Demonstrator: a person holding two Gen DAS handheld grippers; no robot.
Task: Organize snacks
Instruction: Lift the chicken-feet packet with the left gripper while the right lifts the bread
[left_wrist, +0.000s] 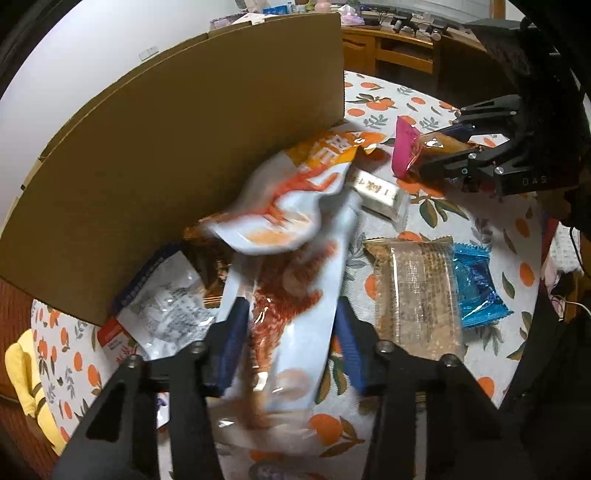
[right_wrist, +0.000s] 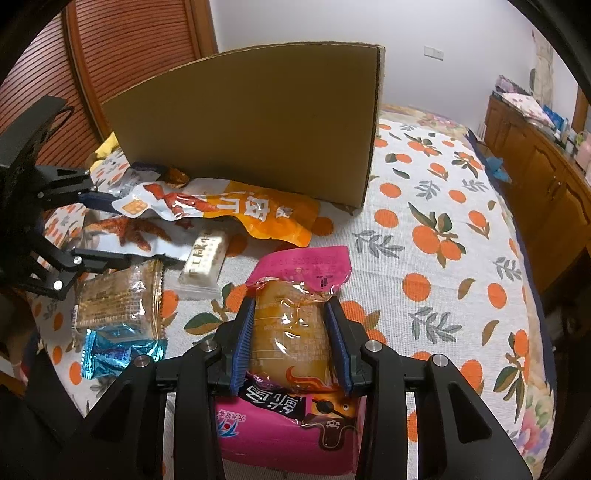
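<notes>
My left gripper (left_wrist: 291, 328) is shut on a white and orange chicken-feet snack bag (left_wrist: 291, 280), which is blurred and lifted beside the cardboard box (left_wrist: 177, 155). It shows in the right wrist view too (right_wrist: 207, 206), with the left gripper (right_wrist: 110, 229) at the left. My right gripper (right_wrist: 291, 332) is shut on a pink packet with a brown snack inside (right_wrist: 291, 325), above the bed. In the left wrist view the right gripper (left_wrist: 443, 151) holds that pink packet (left_wrist: 406, 147) at the upper right.
On the orange-print cloth (right_wrist: 424, 240) lie a white bar packet (right_wrist: 205, 258), a clear packet of brown biscuit (right_wrist: 118, 299) and a blue wrapper (right_wrist: 118, 354). More packets (left_wrist: 166, 306) lie against the box. A wooden cabinet (right_wrist: 535, 177) stands at the right.
</notes>
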